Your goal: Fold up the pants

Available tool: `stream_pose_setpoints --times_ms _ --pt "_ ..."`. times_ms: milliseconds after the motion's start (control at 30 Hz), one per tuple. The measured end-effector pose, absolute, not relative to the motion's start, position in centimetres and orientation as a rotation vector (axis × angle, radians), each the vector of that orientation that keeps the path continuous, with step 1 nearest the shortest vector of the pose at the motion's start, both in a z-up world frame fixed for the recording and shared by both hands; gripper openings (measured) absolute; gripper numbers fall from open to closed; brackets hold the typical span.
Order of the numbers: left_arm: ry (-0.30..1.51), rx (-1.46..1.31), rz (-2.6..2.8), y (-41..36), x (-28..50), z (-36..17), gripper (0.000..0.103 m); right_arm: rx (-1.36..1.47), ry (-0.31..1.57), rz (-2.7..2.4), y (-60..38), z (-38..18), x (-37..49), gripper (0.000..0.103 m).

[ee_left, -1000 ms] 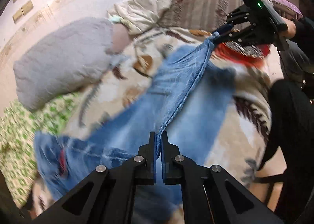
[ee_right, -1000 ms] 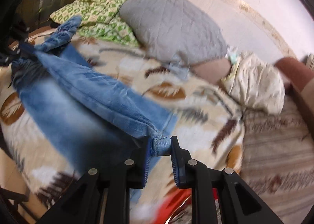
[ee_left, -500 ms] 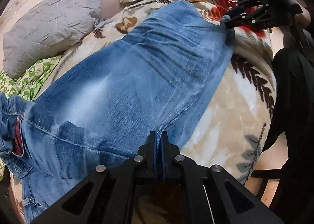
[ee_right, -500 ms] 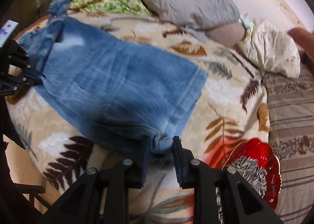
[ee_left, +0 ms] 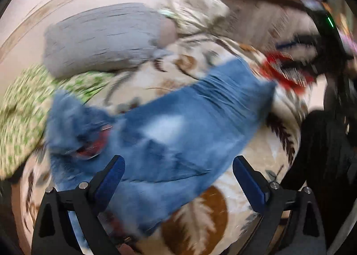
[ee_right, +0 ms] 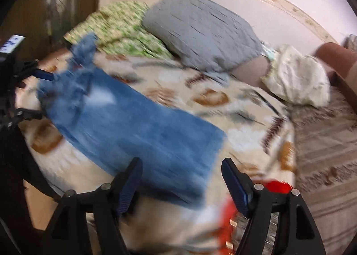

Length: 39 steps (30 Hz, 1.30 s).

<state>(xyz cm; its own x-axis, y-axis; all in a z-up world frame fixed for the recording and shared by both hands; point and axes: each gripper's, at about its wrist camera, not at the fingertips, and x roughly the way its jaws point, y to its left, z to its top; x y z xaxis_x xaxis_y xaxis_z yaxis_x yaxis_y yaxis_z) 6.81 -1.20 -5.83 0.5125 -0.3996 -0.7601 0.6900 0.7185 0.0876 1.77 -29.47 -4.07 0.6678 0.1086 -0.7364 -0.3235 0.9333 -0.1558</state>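
Blue jeans [ee_left: 189,121] lie flat on a leaf-print blanket [ee_left: 200,214], legs stacked, with the bunched waist end [ee_left: 73,125] at the left. My left gripper [ee_left: 177,162] hovers over the near edge with its jaws opening wide; no cloth is between the pads. In the right wrist view the jeans [ee_right: 138,125] stretch from the far left to the hem just ahead of my right gripper [ee_right: 181,163]. Its jaws are opening too and hold nothing. The left gripper [ee_right: 35,94] shows at the waist end. Both views are blurred.
A grey pillow [ee_right: 200,29] and a green patterned cloth [ee_right: 120,27] lie at the back of the bed. A cream bundle [ee_right: 299,78] sits to the right. A red bowl [ee_left: 287,72] stands near the hem. A person's dark-clad leg [ee_left: 323,154] is at the bed's edge.
Both grippers lowered the jeans flat onto the blanket, then let go and opened wide. Each has drawn back a little from the cloth.
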Motion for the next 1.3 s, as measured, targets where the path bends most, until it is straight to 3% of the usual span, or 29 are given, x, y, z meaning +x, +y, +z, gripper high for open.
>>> stream_pose_setpoints --times_ms 333,733,833,867,900,933,967,1100,1300 --pt "0.83 0.164 -0.541 11.5 15.3 -4.6 0.097 -0.121 0.797 0.584 -17.2 -7.4 7.1 0.076" --pt "0.885 0.242 -0.681 8.1 24.8 -4.6 0.094 0.131 0.888 0.696 -9.9 -13.6 16.3 0.076" --pt "0.958 0.297 -0.704 6.4 26.1 -5.4 0.064 0.147 0.888 0.712 -9.0 -14.0 17.3 0.075" --pt "0.974 0.315 -0.705 6.0 26.4 -5.6 0.048 0.148 0.884 0.709 -8.8 -14.0 17.4 0.065" --pt "0.997 0.335 -0.704 5.6 26.6 -6.0 0.041 0.144 0.883 0.704 -8.5 -14.1 17.6 0.051" --pt "1.001 0.353 -0.7 5.4 26.5 -6.0 0.037 0.132 0.891 0.689 -8.3 -14.2 17.7 0.024" --pt "1.0 0.36 -0.703 5.3 26.5 -6.0 0.023 0.129 0.885 0.683 -8.3 -14.1 17.6 0.021" --pt "0.95 0.373 -0.729 5.9 24.8 -4.5 0.018 0.099 0.818 0.692 -8.2 -12.5 16.4 0.015" --pt "0.845 0.288 -0.685 9.7 19.8 -1.6 0.017 -0.129 0.671 0.684 -6.0 -8.9 12.2 0.014"
